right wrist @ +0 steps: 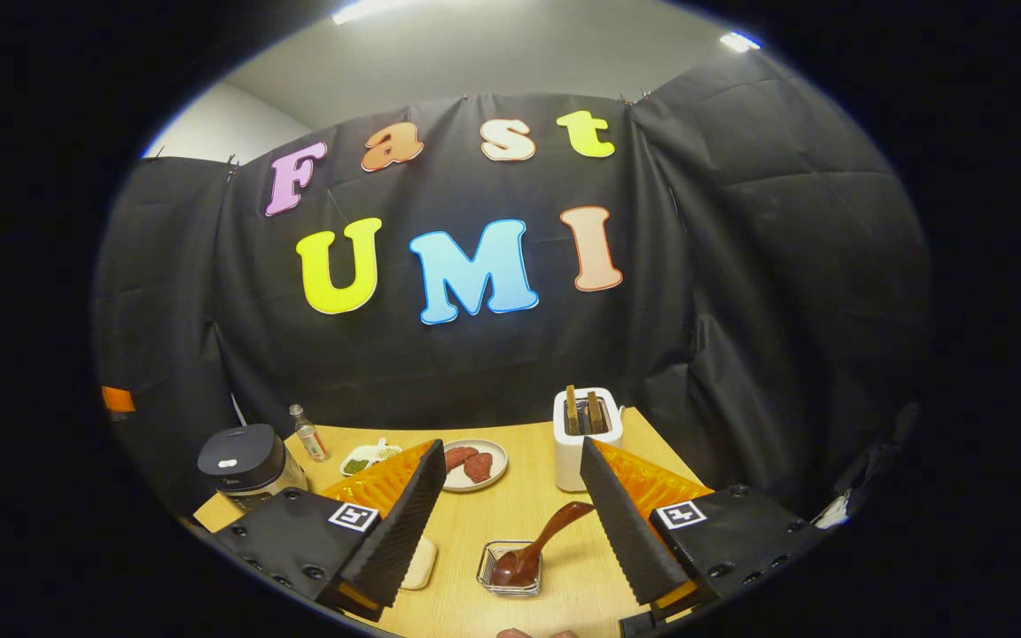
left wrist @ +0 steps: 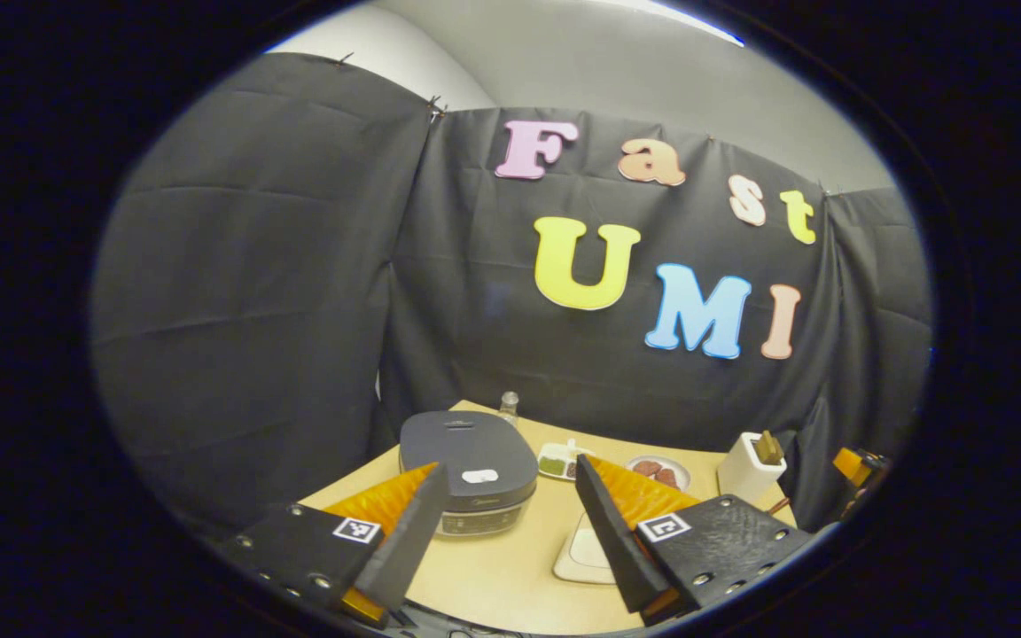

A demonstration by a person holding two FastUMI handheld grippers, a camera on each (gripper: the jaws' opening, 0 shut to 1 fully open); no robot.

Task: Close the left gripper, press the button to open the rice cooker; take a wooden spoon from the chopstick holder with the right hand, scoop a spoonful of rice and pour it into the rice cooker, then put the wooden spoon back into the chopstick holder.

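Step in hand: the opening one, by my judgement. The rice cooker stands on the worktop with its lid down, so the button press is not yet done.
Left gripper: jaws wide apart, empty, held above the worktop's near edge with the cooker ahead, toward its left finger.
Lid button: a small pale oval on the dark lid is probably it; I cannot confirm this.
Right gripper: jaws apart, holding nothing.
Wooden spoon: bowl resting in a small clear dish on the worktop, handle leaning up toward the right finger, apart from it.
Chopstick holder: likely the white upright box behind the spoon, brown pieces standing in its top.
Next move: bring the left jaws together, then lower the closed tips squarely onto the button; a glancing press may not release the lid.
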